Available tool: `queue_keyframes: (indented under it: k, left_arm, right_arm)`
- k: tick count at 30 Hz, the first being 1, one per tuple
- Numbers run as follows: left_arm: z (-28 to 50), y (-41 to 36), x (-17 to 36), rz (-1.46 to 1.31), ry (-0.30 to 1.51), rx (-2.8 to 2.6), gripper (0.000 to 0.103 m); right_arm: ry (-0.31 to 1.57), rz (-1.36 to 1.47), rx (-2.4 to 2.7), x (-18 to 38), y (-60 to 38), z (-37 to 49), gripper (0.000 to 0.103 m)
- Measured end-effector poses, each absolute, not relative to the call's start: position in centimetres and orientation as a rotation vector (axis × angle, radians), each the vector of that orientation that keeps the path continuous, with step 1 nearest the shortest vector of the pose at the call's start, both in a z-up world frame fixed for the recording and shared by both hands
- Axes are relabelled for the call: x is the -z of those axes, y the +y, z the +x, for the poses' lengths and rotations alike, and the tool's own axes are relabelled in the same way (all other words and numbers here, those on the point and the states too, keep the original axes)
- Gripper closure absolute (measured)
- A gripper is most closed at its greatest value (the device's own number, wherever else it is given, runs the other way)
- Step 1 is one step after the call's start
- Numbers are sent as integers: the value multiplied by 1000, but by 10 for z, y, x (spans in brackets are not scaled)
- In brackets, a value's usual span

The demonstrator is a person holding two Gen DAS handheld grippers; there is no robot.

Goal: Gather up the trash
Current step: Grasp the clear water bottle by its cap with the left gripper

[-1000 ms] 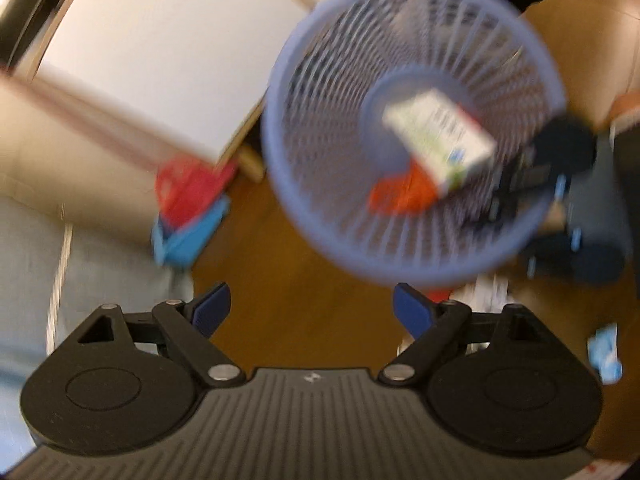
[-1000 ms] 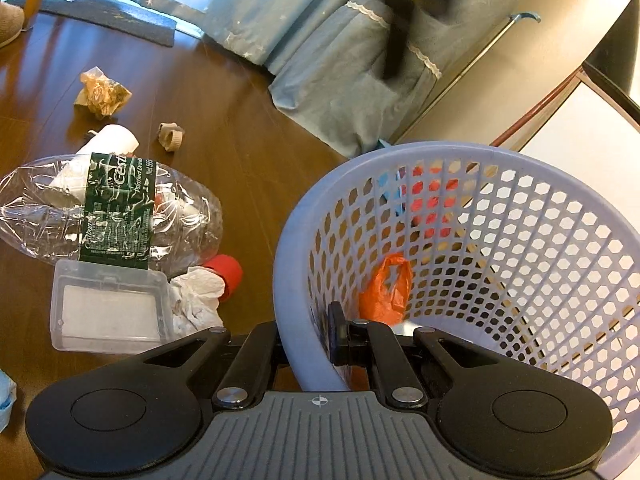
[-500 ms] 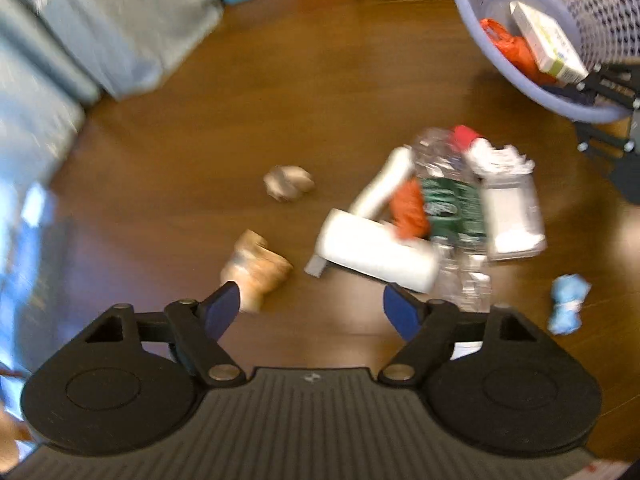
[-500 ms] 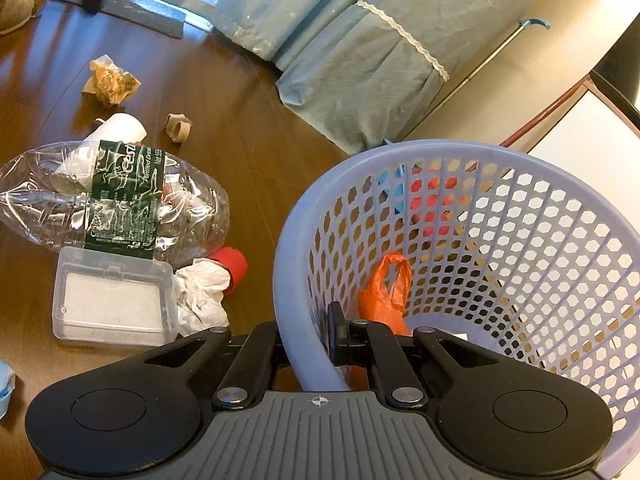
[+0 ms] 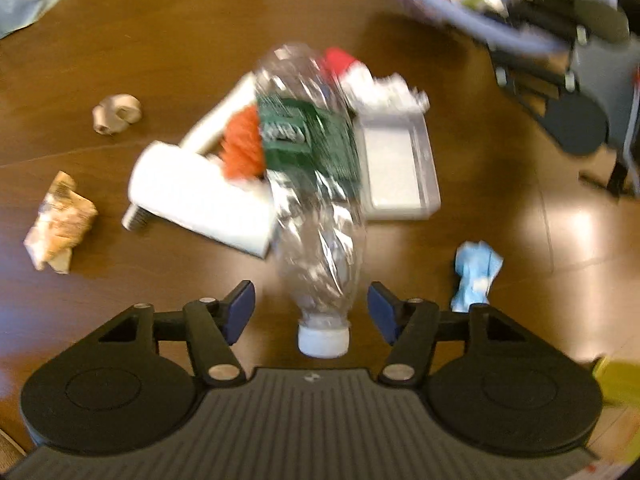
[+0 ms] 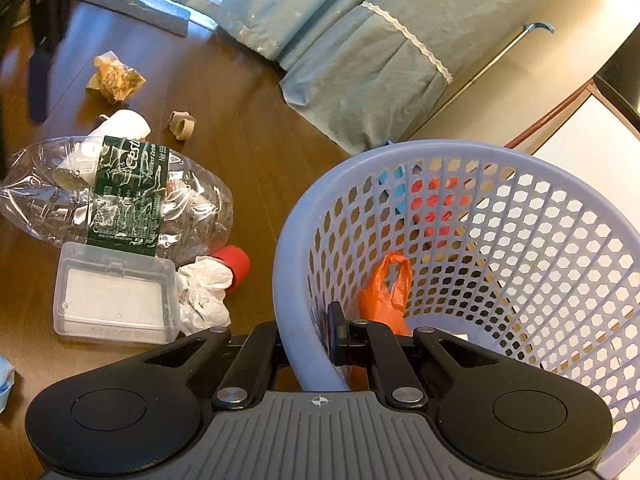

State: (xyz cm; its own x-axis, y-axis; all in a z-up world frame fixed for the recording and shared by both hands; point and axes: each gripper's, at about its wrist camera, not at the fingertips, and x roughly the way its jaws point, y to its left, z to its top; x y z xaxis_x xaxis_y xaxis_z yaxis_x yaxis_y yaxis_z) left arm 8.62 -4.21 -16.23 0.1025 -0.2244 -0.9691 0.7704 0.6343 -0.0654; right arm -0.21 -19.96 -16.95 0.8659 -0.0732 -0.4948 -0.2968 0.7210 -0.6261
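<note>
Bottle point(image 5: 316, 208) is next: left tongs point(image 5: 311, 308) have swung away from the basket point(image 6: 292, 280) onto the floor pile, jaws just narrowing around its neck without touching, while right tongs point(image 6: 308, 340) stay clamped on the rim.

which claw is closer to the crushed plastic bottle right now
Left. The left claw straddles the crushed plastic bottle at its neck, its jaws just closing, pads not yet touching. The right claw is clamped on the basket rim, beside the pile.
</note>
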Motion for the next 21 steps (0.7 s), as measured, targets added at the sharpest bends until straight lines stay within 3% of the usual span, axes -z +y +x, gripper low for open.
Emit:
queue_keyframes:
  k: [3,10,14,21]
  left_arm:
    - [75,-44,176,585,1282,805,56]
    - [68,-42,186,600,1301,804,64]
    - [72,-37,187,573,1322,790,75]
    - [77,-32,189,540,1331,763,75]
  right_arm:
    - [521,-762,-128,170,-199,-1,100]
    - [522,-761,-127,169,-199,-1,100]
    - [521,-761,-127,170,-198,-1,100]
    - [521,-758,-124,169,-200,0,100]
